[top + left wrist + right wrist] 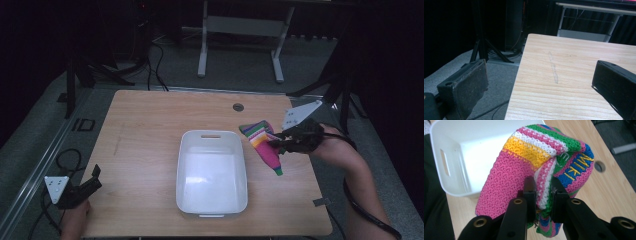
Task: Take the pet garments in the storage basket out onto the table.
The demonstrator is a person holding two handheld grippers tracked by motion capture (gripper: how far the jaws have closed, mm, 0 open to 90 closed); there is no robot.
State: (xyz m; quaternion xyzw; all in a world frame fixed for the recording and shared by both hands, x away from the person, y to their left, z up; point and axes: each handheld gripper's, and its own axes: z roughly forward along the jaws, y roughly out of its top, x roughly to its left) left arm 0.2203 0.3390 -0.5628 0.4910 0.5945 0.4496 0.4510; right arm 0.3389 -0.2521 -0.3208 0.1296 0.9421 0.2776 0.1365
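A knitted sock [265, 145] striped in pink, yellow, white, green and blue hangs just right of a white bin [212, 172] at the table's middle. My right gripper [278, 143] is shut on a fold of the sock [529, 160]; in the right gripper view its jaws pinch the cloth [543, 190], with the bin [469, 147] behind and to the left. My left gripper [90, 181] rests at the table's front left corner, open with nothing between its pads [470, 85].
The wooden table [150, 125] has a round cable hole [238, 107] at the back right. A grey tape mark [553, 67] runs along the wood ahead of the left gripper. Cables and stand legs lie on the floor around the table.
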